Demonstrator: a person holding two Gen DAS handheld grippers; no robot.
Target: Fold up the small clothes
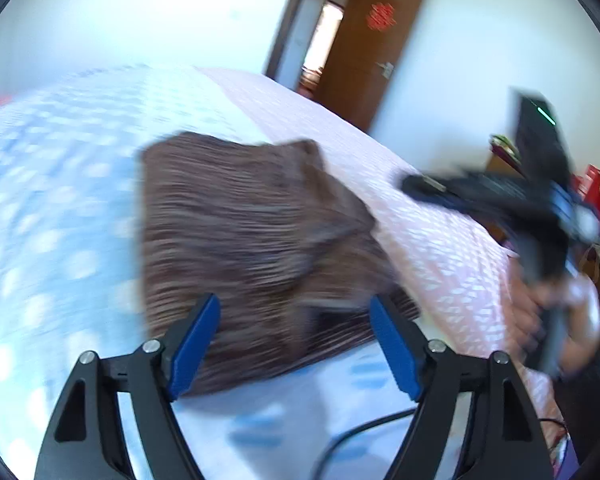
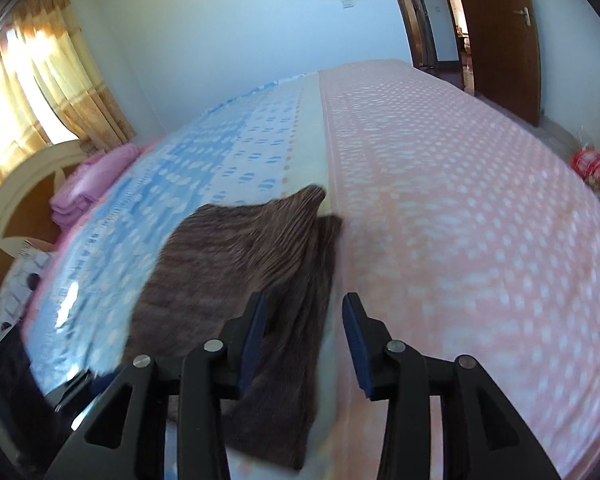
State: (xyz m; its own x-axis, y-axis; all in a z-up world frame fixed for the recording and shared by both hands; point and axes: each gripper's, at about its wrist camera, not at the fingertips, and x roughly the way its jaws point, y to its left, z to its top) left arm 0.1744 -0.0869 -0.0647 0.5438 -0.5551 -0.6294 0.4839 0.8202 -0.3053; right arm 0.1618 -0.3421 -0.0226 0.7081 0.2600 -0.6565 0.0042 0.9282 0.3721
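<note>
At the far left of the right wrist view a curtain (image 2: 40, 80) glows with daylight, and below it a stack of pink folded cloth (image 2: 88, 184) sits by the headboard (image 2: 12, 200). The bedspread (image 2: 220, 160) runs from blue dots on the left to pink (image 2: 460, 200) on the right. Across that seam, on the near part of the bed, lies the brown garment (image 1: 252, 240) — flat, with one layer doubled over another and a pointed corner sticking up at its far edge.

The left gripper (image 1: 296, 344) stands with its blue pads wide apart over the garment's near edge, nothing pinched between them. The right gripper (image 2: 306, 340) has its jaws parted too, less widely; its left pad overlaps the cloth's right side in the picture, but it does not clamp it. In the left wrist view that gripper shows at the right, held in a hand (image 1: 540, 312) over the pink side. Further right, an open door (image 2: 500, 40).

The fold in hand looks just laid down and let go. To finish it well, the loose far corner wants tucking level with the layer beneath, and the edges squaring — so the next grasp should probably take both layers together near the corners, both grippers lifting evenly, or the bundle will skew.
</note>
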